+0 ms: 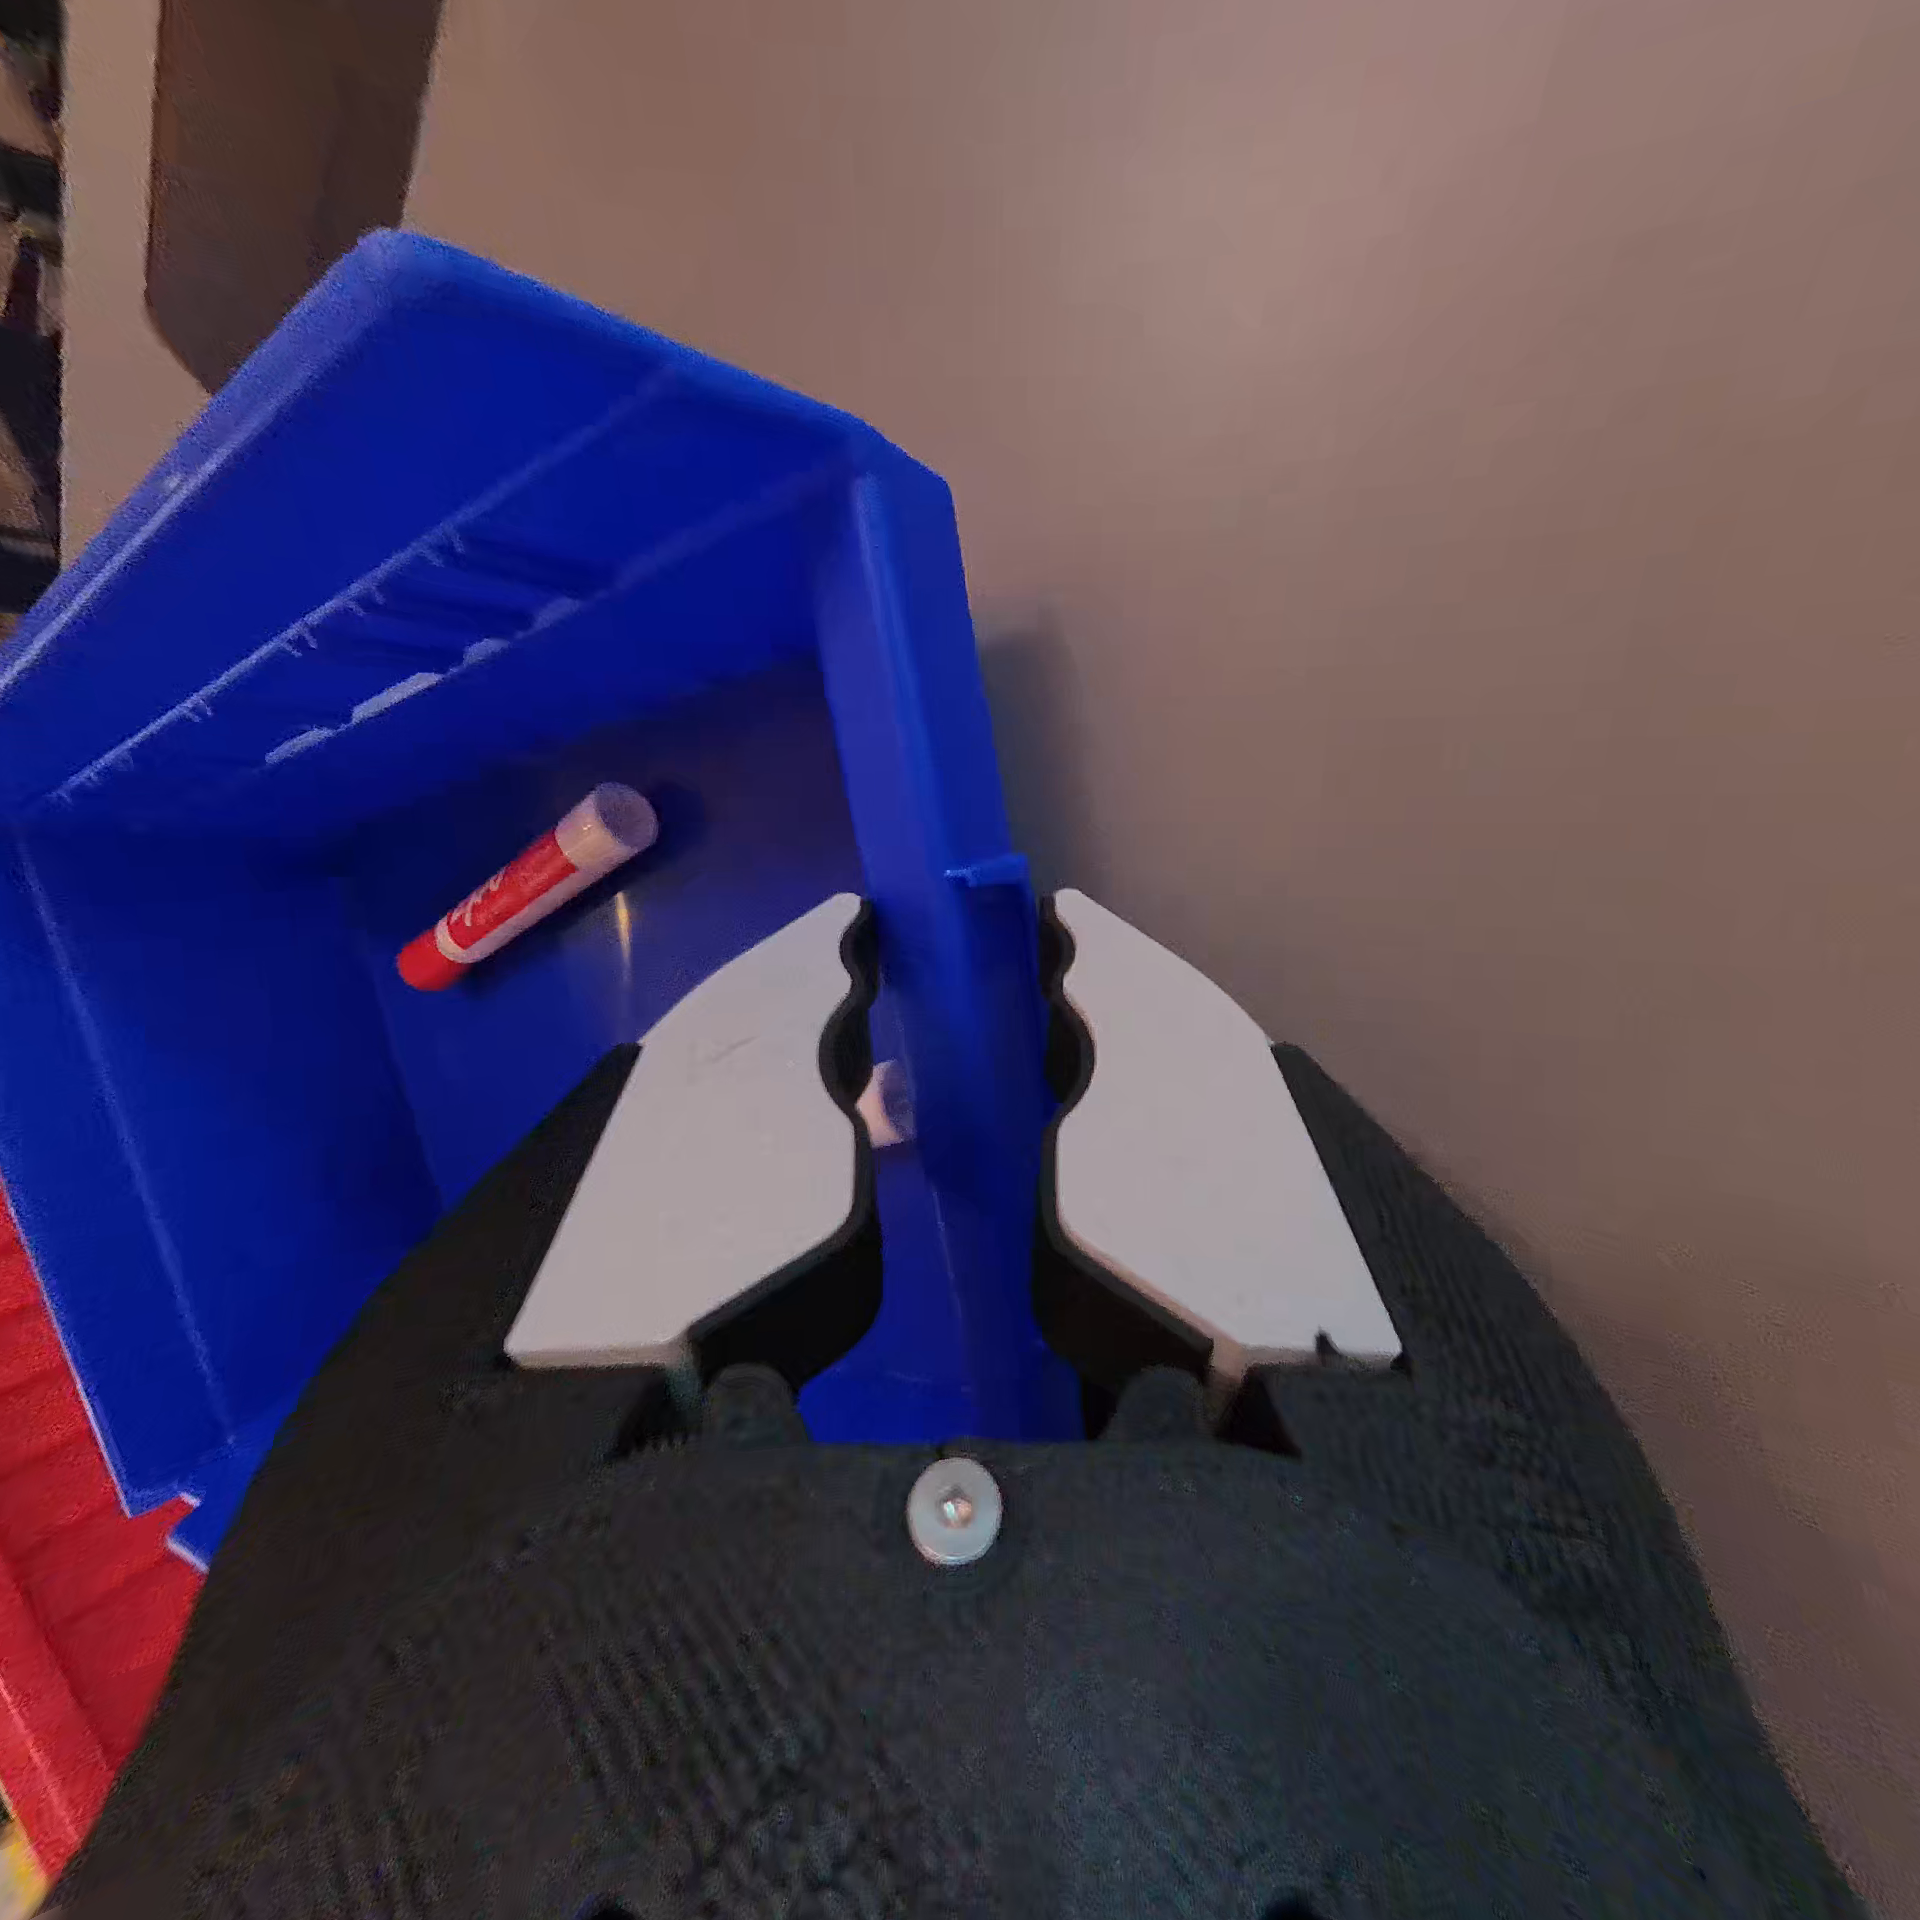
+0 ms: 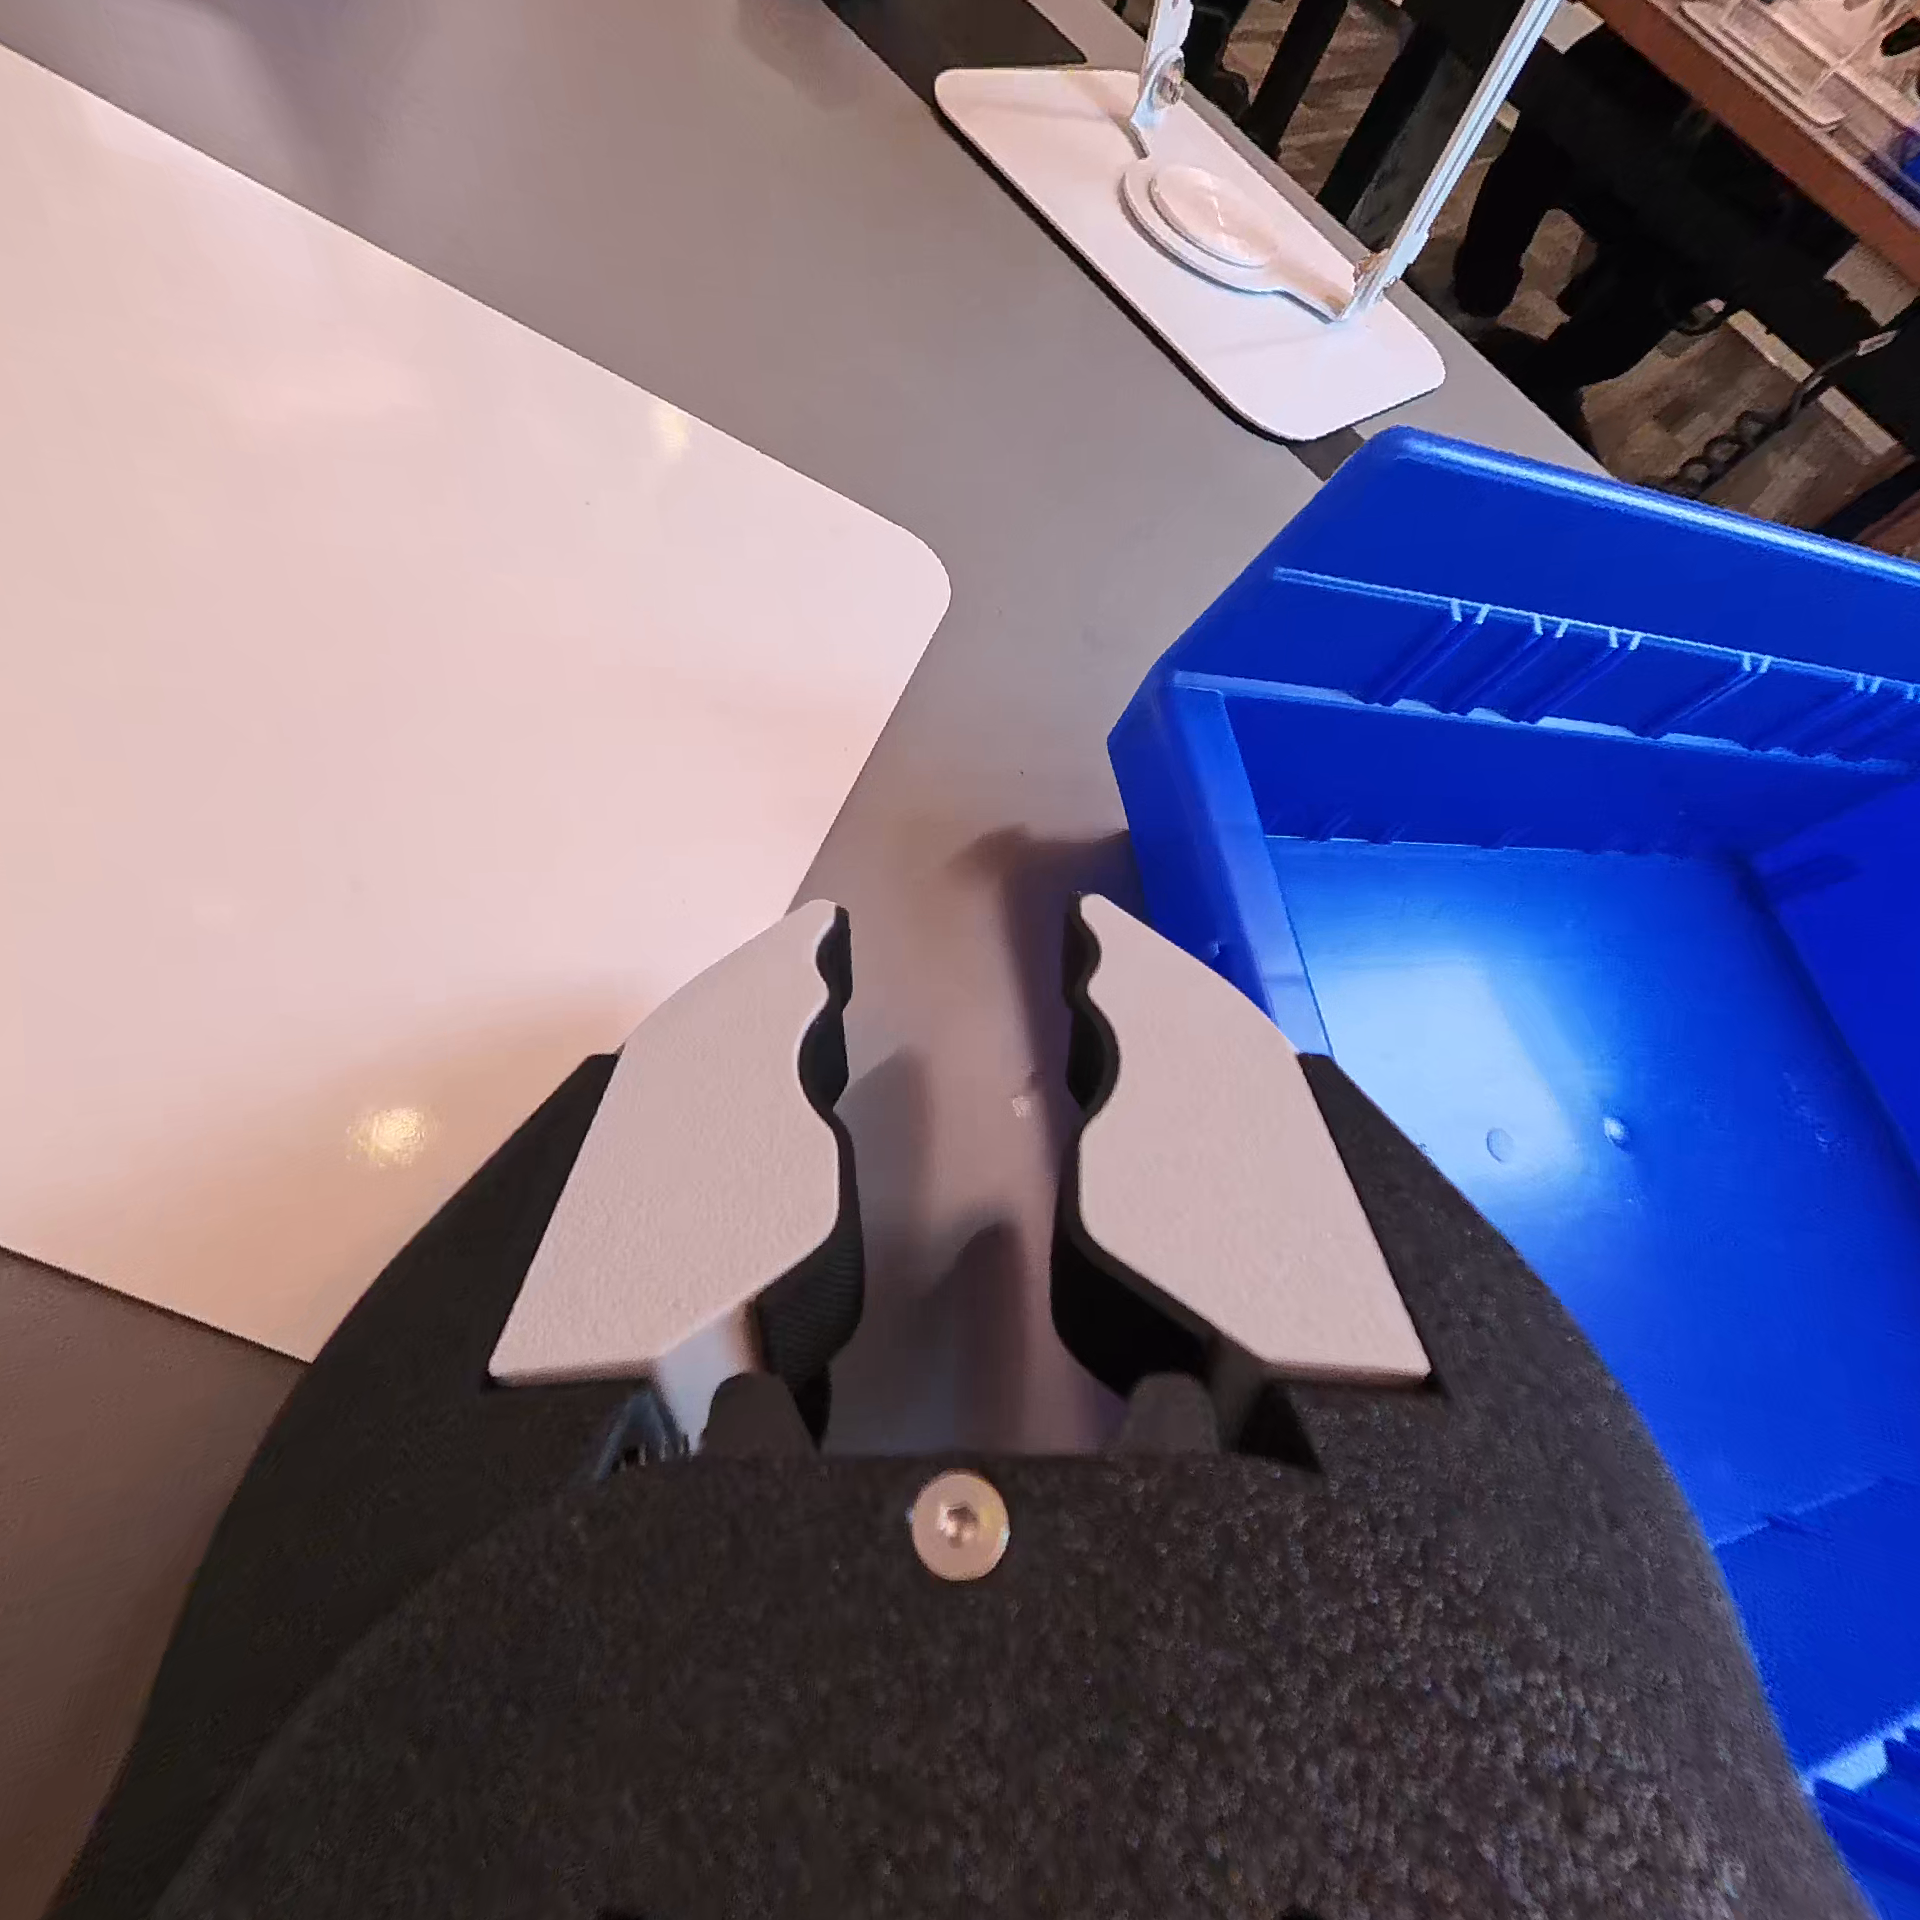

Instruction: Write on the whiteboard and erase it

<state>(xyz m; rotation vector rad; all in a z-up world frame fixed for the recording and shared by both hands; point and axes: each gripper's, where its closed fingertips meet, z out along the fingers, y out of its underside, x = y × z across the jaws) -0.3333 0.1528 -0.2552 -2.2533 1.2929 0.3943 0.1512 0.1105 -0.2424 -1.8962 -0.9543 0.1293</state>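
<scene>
In the left wrist view a red marker [image 1: 525,888] with a pale end lies on the floor of a blue bin [image 1: 312,582]. My left gripper [image 1: 956,914] straddles the bin's right wall, one finger inside and one outside, and is closed on that wall. In the right wrist view the blank whiteboard [image 2: 364,675] lies flat on the grey table [image 2: 790,312]. My right gripper [image 2: 961,914] is open and empty, over the bare table between the whiteboard's corner and a blue bin [image 2: 1558,790]. No marker shows in that bin. No eraser is in view.
A red bin [image 1: 62,1558] sits against the blue bin at the lower left of the left wrist view. A white stand base [image 2: 1195,260] with a metal arm stands at the table's far edge. Dark furniture lies beyond the edge. The gap from one gripper's tips to the other's is roughly 50 centimeters.
</scene>
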